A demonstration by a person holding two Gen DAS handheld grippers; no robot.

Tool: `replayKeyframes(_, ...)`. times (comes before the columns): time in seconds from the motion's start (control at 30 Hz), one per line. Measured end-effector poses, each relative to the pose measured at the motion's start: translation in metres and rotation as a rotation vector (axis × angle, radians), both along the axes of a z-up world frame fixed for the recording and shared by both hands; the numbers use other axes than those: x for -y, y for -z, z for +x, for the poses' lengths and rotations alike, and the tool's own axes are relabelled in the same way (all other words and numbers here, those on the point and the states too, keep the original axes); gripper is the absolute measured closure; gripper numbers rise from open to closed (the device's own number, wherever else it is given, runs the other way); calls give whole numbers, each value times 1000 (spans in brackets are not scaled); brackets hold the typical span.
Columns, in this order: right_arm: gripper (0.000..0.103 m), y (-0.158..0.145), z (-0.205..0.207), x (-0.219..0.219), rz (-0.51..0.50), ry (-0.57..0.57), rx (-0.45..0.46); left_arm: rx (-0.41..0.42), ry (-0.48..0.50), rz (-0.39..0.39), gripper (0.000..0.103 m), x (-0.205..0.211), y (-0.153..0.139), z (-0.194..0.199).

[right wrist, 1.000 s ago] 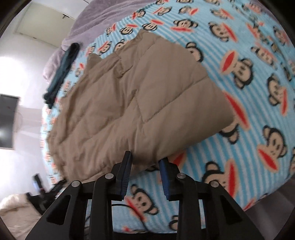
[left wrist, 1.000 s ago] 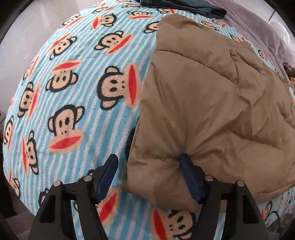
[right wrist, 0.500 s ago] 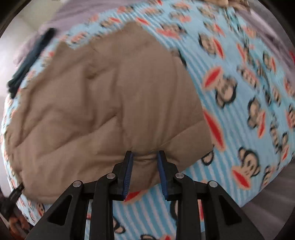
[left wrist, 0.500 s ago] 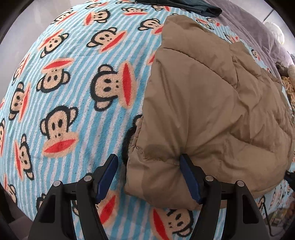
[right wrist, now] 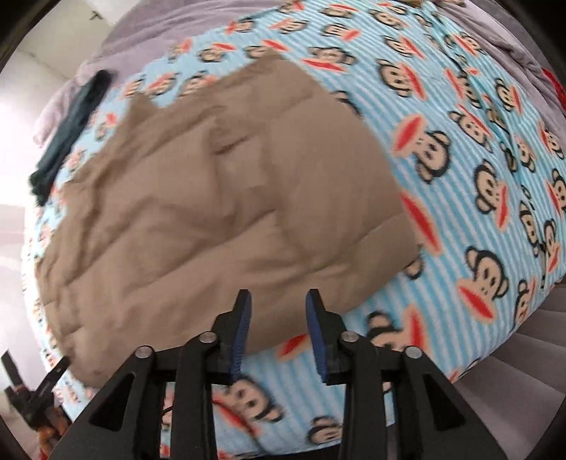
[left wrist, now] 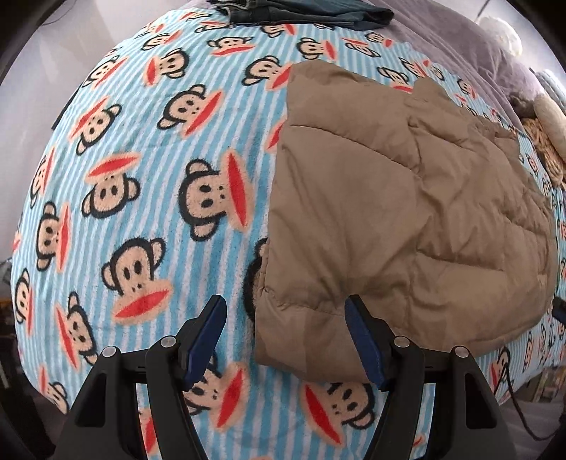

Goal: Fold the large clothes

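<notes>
I have the tan jacket (left wrist: 406, 212) lying folded on the bed, on top of the monkey blanket (left wrist: 141, 177), with its near edge close to me. My left gripper (left wrist: 286, 332) is spread wide, and the jacket's near left corner sits between its fingers: the right finger (left wrist: 361, 336) touches the fabric, the left one (left wrist: 205, 329) stands clear over the blanket. Nothing is pinched there. I judge it is placed so that a squeeze would take the corner, where the layers meet and lift together.

My right gripper (right wrist: 277, 315) is part open, a narrower gap than the left, with the jacket's (right wrist: 219, 198) near edge showing between its pads. That view is blurred, so I cannot tell whether the fabric touches either pad, but it does not look clamped.

Both grippers sit along the same near hem, one toward each corner, which I read as the setup for carrying that edge away from me over the rest. The jacket is puffy and slippery-looking; a shallow bite may catch only the top layer.

A dark garment (left wrist: 300, 10) lies at the far end of the bed, well apart.
</notes>
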State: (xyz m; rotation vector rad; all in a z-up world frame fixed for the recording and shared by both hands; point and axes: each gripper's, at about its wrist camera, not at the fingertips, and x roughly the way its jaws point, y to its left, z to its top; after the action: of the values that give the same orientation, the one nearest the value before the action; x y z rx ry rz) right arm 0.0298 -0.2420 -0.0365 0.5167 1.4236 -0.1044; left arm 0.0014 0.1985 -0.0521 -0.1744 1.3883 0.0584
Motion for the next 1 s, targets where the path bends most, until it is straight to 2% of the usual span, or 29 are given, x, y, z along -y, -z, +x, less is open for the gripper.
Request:
replayKeyframes(0.07, 54, -9, -5, -19, 3, -46, 14, -2, 7, 3, 32, 1, 0, 1)
replayKeyframes(0.1, 53, -11, -5, -31, 9, -75, 18, 1, 9, 3, 29, 3, -2, 0)
replayKeyframes(0.13, 52, -11, -6, -39, 13, -94, 20, 8, 9, 2, 8, 4, -3, -1)
replayKeyframes(0.17, 50, -13, -8, -49, 17, -114, 22, 20, 9, 1, 0, 4, -5, 0)
replayKeyframes(0.3, 40, -15, -10, -79, 34, -179, 22, 30, 39, 9, 0, 15, -8, 2)
replayKeyframes(0.37, 32, -15, -11, -88, 39, -196, 18, 26, 51, 6, 0, 17, -6, 3)
replayKeyframes(0.43, 31, -13, -10, -93, 50, -203, 16, 24, 60, 6, 0, 18, -5, 3)
replayKeyframes(0.47, 18, -11, -9, -96, 53, -209, 14, 25, 63, 8, 0, 18, -5, 2)
replayKeyframes(0.53, 1, -11, -10, -103, 44, -225, 35, 26, 64, 12, 0, 19, -7, 1)
replayKeyframes(0.7, 0, -12, -4, -119, 56, -301, 66, 24, 63, 22, 0, 21, -7, 2)
replayKeyframes(0.8, 0, -7, 4, -121, 95, -318, 41, 41, 79, 30, 0, 21, -9, 8)
replayKeyframes(1.0, 0, -7, 18, -118, 97, -355, 8, 70, 54, -35, 0, -8, -9, 26)
